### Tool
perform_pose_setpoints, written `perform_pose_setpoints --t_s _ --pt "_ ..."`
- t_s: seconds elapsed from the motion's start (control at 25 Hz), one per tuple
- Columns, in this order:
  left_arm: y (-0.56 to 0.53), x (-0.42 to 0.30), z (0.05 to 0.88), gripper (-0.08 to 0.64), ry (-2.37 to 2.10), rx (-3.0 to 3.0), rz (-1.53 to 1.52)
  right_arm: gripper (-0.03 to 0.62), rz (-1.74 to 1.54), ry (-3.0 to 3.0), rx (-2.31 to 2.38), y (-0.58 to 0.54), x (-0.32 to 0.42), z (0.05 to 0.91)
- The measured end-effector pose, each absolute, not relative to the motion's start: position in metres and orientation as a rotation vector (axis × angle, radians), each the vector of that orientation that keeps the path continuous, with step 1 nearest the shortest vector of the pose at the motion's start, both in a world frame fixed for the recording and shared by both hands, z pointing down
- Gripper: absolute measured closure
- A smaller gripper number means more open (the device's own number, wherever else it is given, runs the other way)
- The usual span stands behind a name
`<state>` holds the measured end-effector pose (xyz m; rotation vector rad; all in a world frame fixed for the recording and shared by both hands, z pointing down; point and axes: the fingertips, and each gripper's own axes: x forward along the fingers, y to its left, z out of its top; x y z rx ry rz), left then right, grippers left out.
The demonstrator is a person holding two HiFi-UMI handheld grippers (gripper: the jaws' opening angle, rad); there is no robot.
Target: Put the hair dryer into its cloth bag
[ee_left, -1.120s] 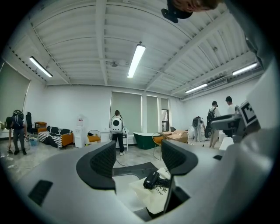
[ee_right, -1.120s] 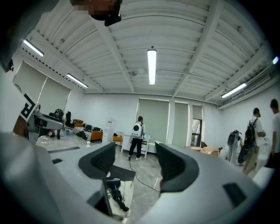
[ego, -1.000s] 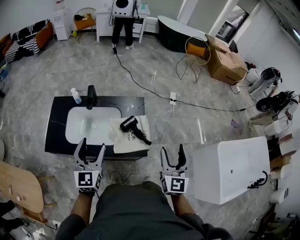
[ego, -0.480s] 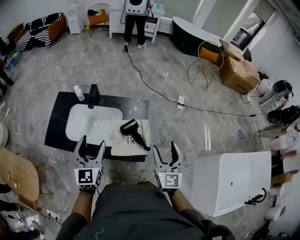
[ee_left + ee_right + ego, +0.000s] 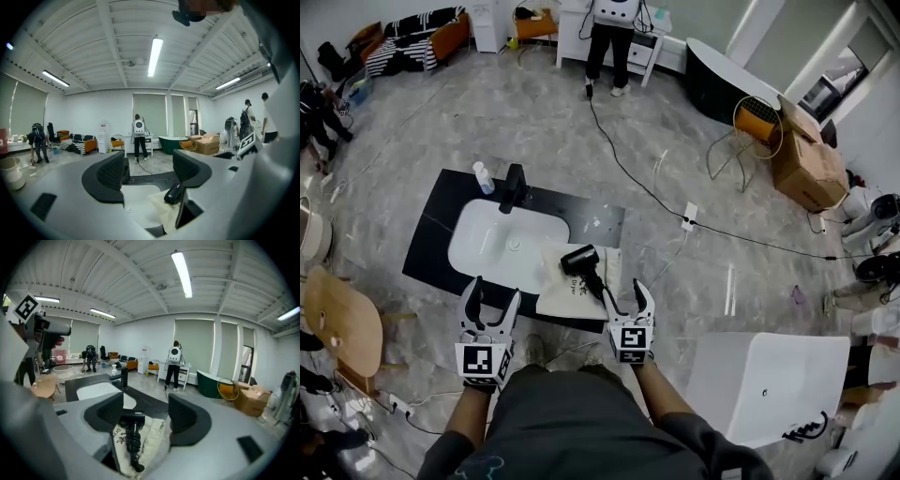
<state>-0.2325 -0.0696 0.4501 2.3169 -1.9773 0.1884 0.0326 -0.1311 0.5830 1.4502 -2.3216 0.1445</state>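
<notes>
A black hair dryer (image 5: 584, 263) lies on its cream cloth bag (image 5: 565, 292), flat on the right end of the black counter (image 5: 436, 244). Its coiled cord trails toward the counter's front edge. My right gripper (image 5: 625, 292) is open and empty, just right of the dryer's handle end at the front edge. In the right gripper view the hair dryer (image 5: 128, 426) and bag (image 5: 151, 437) show between the jaws of the right gripper (image 5: 147, 420). My left gripper (image 5: 492, 298) is open and empty, in front of the sink. The left gripper (image 5: 150, 171) sees the dryer (image 5: 173, 194) low on the right.
A white sink basin (image 5: 502, 246) with a black faucet (image 5: 514, 187) and a small bottle (image 5: 482, 175) fills the counter's left part. A white bathtub (image 5: 769, 384) stands to the right, a wooden table (image 5: 342, 323) to the left. A power cable (image 5: 647, 187) crosses the floor behind.
Both grippers have come closer to the counter. The right gripper has drawn up beside the dryer's handle end and the bag. The dryer and bag have not moved.
</notes>
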Motion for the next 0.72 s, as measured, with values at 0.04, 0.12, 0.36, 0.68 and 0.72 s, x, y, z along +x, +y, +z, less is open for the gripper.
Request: perform_pose_setpoints --t_s 0.04,0.12,0.36,0.68,0.72 --pt "-0.070 -0.235 0.449 0.236 -1.987 2.307 0.190 0.295 0.161 -2.310 1.424 -0.137 0.030 0.593" --pt "-0.069 -0.241 0.449 0.236 -2.005 2.289 0.192 0.295 0.180 -2.292 1.379 -0.148 0.022 0.608" --pt "-0.065 -0.257 0.451 0.236 -2.061 2.235 0.220 0.295 0.217 -2.223 1.250 -0.171 0.008 0.665" --pt "-0.058 -0.273 0.447 0.236 -2.136 2.151 0.254 0.295 0.240 -2.137 1.087 -0.184 -0.004 0.725" --pt "-0.056 -0.276 0.447 0.236 -2.147 2.137 0.260 0.295 0.250 -2.125 1.062 -0.184 -0.006 0.733"
